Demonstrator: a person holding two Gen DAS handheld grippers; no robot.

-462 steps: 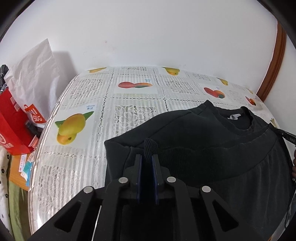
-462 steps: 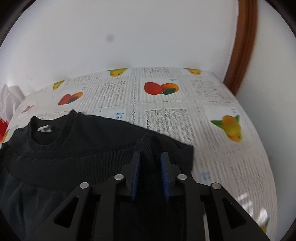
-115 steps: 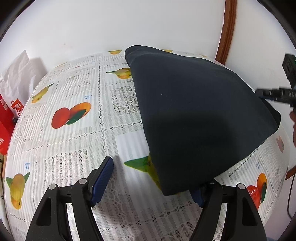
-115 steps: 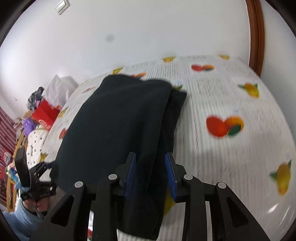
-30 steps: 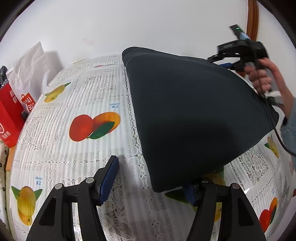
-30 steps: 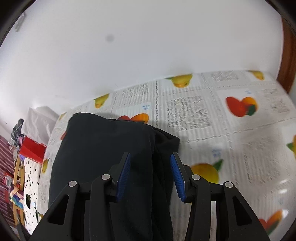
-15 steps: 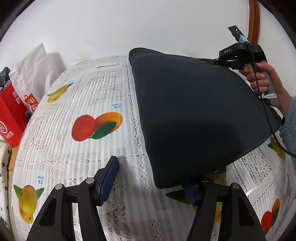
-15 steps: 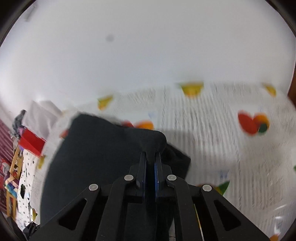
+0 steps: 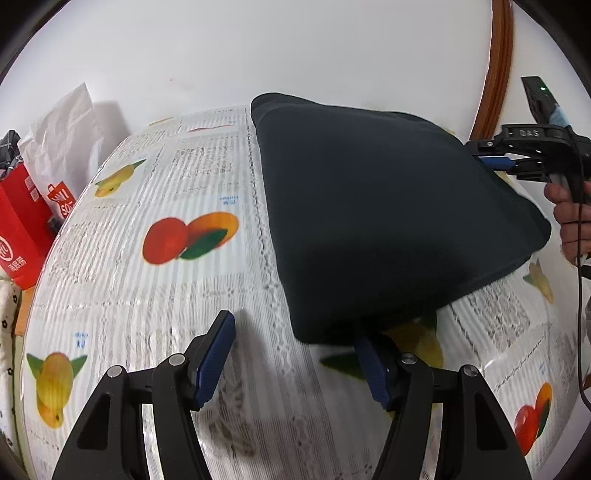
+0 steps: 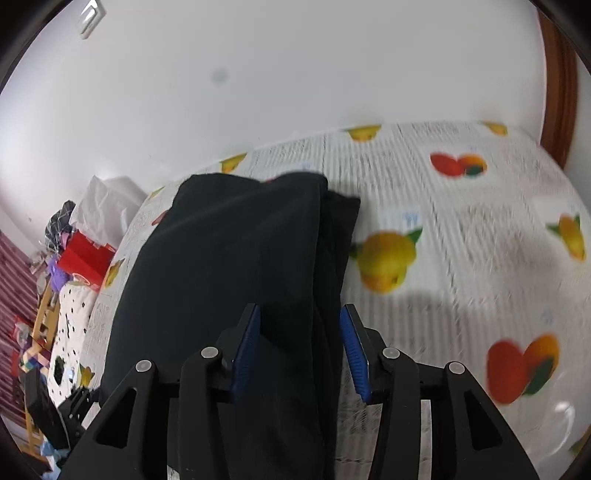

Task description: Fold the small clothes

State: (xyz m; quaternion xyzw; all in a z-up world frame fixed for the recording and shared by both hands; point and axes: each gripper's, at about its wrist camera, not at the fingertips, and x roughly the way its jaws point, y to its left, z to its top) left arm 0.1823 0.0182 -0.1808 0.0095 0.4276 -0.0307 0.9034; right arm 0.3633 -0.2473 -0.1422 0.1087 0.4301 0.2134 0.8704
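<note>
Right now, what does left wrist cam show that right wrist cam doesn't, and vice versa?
Left wrist only: the left gripper, jaws open at the near corner of the folded dark garment; the right gripper seen from outside, in a hand, at the garment's far edge.

Right wrist only: the right gripper's jaws opening, stacked garment edges lying between them; a wall switch; floor clutter at left.

Both: the garment, the fruit-print tablecloth, the white wall, the wooden trim, the red box.

A folded black fabric garment [image 10: 236, 266] lies on the fruit-printed white lace tablecloth [image 10: 461, 229]. The right gripper [image 10: 301, 343], jaws opening, straddles the garment's near edge, blue pads apart from it.
</note>
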